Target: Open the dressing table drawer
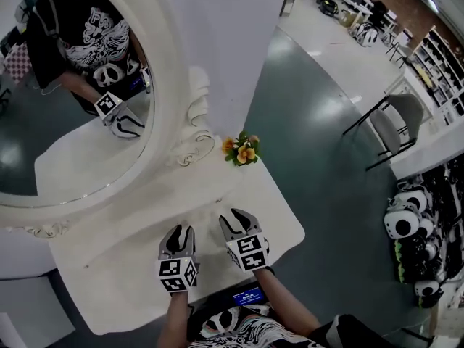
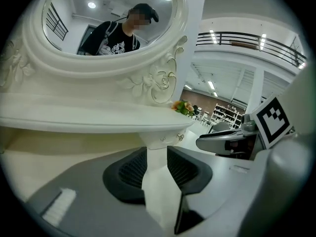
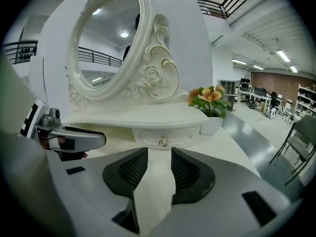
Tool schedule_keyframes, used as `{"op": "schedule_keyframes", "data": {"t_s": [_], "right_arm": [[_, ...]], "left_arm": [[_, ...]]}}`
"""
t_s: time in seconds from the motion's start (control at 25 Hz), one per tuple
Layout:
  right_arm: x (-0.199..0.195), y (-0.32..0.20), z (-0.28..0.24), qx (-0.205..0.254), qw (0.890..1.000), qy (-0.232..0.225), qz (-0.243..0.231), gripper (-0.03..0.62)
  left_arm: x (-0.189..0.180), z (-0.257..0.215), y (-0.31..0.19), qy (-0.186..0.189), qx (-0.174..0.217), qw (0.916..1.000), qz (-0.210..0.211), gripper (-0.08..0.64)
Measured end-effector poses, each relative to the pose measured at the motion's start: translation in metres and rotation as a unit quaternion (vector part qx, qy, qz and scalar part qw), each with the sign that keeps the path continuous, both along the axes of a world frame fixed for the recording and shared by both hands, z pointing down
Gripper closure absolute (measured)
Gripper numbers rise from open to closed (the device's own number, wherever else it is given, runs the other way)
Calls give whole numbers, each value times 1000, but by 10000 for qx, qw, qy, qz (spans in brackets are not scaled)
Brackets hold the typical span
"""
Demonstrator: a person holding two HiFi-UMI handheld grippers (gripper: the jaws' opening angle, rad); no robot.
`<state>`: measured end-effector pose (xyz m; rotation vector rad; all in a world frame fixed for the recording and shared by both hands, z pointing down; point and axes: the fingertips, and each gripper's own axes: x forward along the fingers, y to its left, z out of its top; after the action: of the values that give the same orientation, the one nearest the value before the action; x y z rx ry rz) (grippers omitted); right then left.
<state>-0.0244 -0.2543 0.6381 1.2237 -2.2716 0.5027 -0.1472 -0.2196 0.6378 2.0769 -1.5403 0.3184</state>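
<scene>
The white dressing table (image 1: 138, 267) has a small drawer (image 3: 165, 131) with a metal knob (image 3: 163, 142) under the raised shelf below the oval mirror (image 1: 65, 122). In the right gripper view the knob sits straight ahead, just beyond my right gripper (image 3: 159, 154), which is open with nothing between its jaws. My left gripper (image 2: 157, 154) is open and empty too, facing the drawer (image 2: 165, 138) from the left. In the head view both grippers hover side by side over the tabletop's front part, the left gripper (image 1: 177, 236) beside the right gripper (image 1: 233, 222).
A small pot of orange flowers (image 1: 242, 151) stands on the table's far right corner. The mirror's carved frame (image 1: 190, 114) rises behind the shelf. Right of the table lie grey floor, a chair (image 1: 395, 125) and a heap of black-and-white things (image 1: 409, 220).
</scene>
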Motion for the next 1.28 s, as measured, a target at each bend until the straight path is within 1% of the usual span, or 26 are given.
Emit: {"op": "schedule_keyframes", "data": {"t_s": [0.2, 0.44, 0.52, 0.64, 0.72, 0.8, 0.88, 1.28], "right_arm": [[-8, -20, 16, -74, 9999, -17, -81, 454], [-11, -36, 26, -117, 9999, -38, -100, 449], [-13, -41, 26, -121, 9998, -107, -122, 446], [-19, -45, 27, -123, 9994, -184, -266, 449], [-22, -46, 32, -115, 9993, -45, -363, 464], [-22, -47, 35, -125, 9992, 48, -374, 509], [-21, -48, 34, -139, 9992, 51, -382, 497], [-11, -29, 35, -179, 9992, 125, -346, 499]], "left_arm": [[8, 16, -11, -91, -157, 9998, 58, 433], [23, 26, -15, -6, -297, 9994, 162, 433], [27, 25, -16, 22, -323, 9993, 174, 434], [31, 25, -18, 36, -335, 9993, 158, 436], [30, 26, -18, 24, -351, 9993, 134, 437], [28, 27, -19, 8, -359, 9993, 97, 439], [24, 27, -21, -13, -349, 9994, 55, 440], [9, 25, -24, -63, -284, 9995, -84, 445]]}}
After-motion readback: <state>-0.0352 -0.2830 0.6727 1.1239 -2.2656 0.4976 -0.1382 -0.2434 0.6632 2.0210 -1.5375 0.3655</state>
